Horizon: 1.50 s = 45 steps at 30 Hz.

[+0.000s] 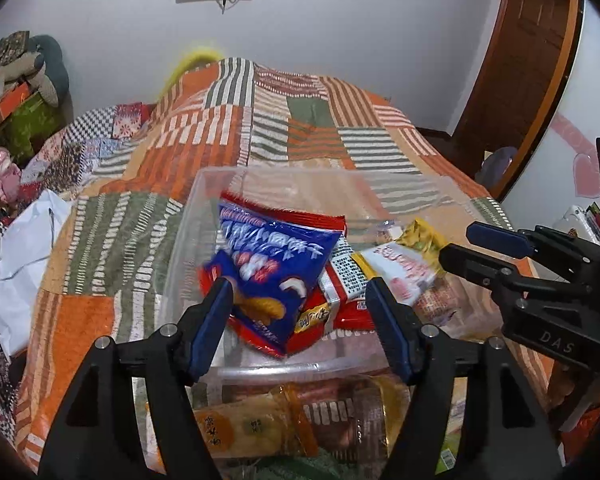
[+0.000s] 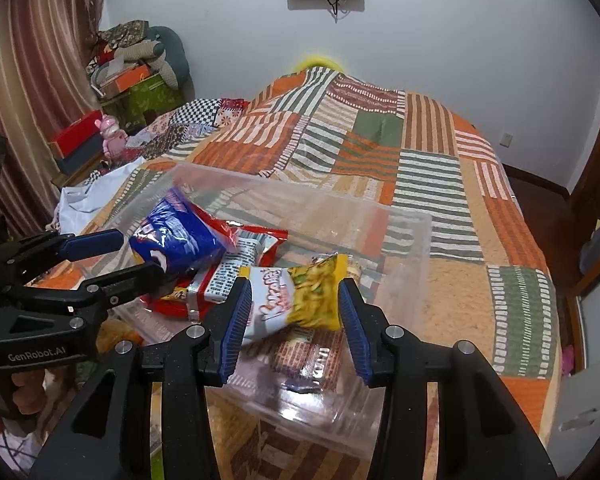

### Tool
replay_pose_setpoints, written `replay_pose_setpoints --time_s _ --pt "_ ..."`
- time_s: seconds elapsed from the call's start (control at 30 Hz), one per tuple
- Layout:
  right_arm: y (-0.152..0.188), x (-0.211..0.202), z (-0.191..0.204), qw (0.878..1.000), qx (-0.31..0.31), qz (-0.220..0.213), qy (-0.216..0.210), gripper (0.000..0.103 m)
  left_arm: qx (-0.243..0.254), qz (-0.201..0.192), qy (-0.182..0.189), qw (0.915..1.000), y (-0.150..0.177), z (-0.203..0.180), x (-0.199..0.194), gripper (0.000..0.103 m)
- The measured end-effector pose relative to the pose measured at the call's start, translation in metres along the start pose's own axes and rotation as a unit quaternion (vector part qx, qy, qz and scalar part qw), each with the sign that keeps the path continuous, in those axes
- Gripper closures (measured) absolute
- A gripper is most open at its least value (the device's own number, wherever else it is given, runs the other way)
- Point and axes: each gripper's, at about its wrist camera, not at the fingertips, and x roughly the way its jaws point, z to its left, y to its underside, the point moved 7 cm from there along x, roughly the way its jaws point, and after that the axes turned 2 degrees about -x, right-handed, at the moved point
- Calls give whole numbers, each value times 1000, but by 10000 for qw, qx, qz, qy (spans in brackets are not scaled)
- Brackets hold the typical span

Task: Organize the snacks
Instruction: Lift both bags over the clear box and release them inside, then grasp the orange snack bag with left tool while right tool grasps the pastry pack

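Note:
A clear plastic bin point(image 1: 188, 240) point(image 2: 412, 248) sits on the bed and holds snack packets. A blue and red packet point(image 1: 268, 264) point(image 2: 180, 236) lies tilted and blurred on the pile, above a red packet point(image 1: 340, 292) point(image 2: 228, 272). My left gripper point(image 1: 300, 308) point(image 2: 138, 252) is open over the bin's near edge, its fingers either side of the blue packet without gripping it. A yellow and white packet point(image 2: 296, 296) point(image 1: 404, 264) lies between the open fingers of my right gripper point(image 2: 294, 312) point(image 1: 484, 246).
A patchwork quilt point(image 2: 440, 160) covers the bed. More snack packets point(image 1: 252, 428) lie below the bin's near edge. White cloth point(image 1: 16, 256) lies at the left. Boxes and a pink toy point(image 2: 112, 136) stand by the curtain. A wooden door point(image 1: 524, 60) is at the right.

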Motion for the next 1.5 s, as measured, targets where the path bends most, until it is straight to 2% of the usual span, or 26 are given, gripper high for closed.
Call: replay_pose_setpoints --time_s 0.17,0.33,0.5,0.7,0.87,1.07,1.13,1.23,1.5 --pt "-2 -19 -2 9999 37 -156 23 60 114 -137 -53 9998 0 -3 -20 33" --pt "-1 -44 -2 9992 59 -387 81 53 122 -282 -113 9995 3 0 -45 30" --pt "2 -67 2 9983 101 -572 50 52 149 -385 -210 9989 12 5 -70 29" --pt "11 -89 7 9969 92 -766 142 46 133 -452 -314 9984 27 14 -93 27" --pt "25 -94 13 9971 57 -741 165 46 70 -428 -460 9980 44 27 -106 23" --pt "45 -97 18 9972 -8 -708 252 44 -70 -184 -592 9981 73 46 -104 23" --pt "52 -99 19 9972 33 -707 250 40 -169 -82 -577 9982 83 53 -99 22" --pt "62 -96 19 9974 91 -659 259 39 -302 32 -519 9982 96 59 -95 22" --pt "98 -76 16 9990 343 -219 168 39 -217 231 -492 9983 122 57 -81 22"
